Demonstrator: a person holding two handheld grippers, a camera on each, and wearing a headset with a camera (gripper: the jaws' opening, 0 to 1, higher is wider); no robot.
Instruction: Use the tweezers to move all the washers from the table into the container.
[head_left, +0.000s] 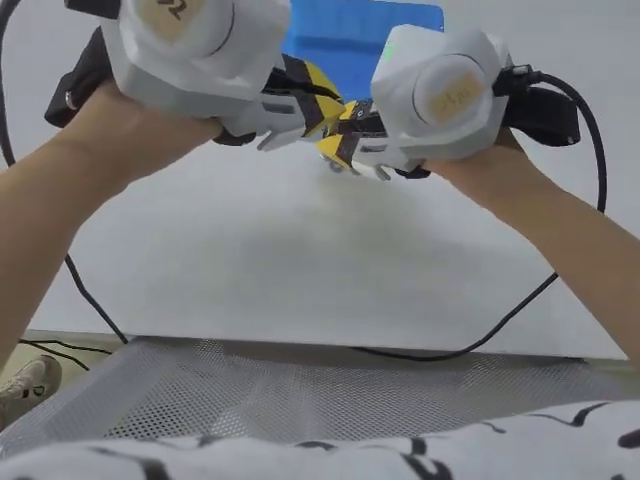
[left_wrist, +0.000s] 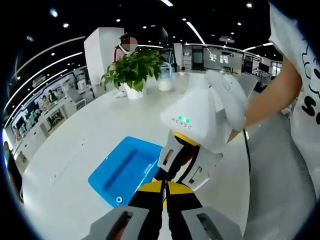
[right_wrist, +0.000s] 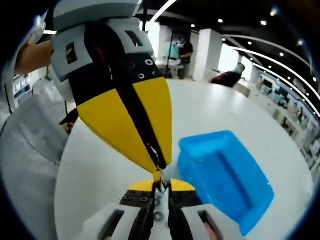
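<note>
One pair of tweezers (right_wrist: 158, 158), seen as a thin metal strip, runs between the yellow jaws of the left gripper (right_wrist: 159, 166), which are clenched on it. Its end reaches into the jaws of the right gripper (right_wrist: 161, 189). These are drawn together too, though I cannot tell whether they pinch the strip. The two grippers meet tip to tip, the tools pointing at each other, held above the table (head_left: 300, 270) and not touching it.

Just beyond the tips lies the blue container (right_wrist: 225, 175), flat on the table toward its far edge. In the left gripper view a small ring (left_wrist: 119, 200) shows at the container's near corner; it is too small to tell whether it is a washer.

The left hand (head_left: 120, 125) and the right hand (head_left: 480, 165) each grip a white housing from behind. A black cable (head_left: 592, 150) loops from the right gripper down across the table's right side to its near edge. A grey mesh (head_left: 250, 390) lies along the near edge. Well back on the table stands a potted plant (left_wrist: 132, 70)
</note>
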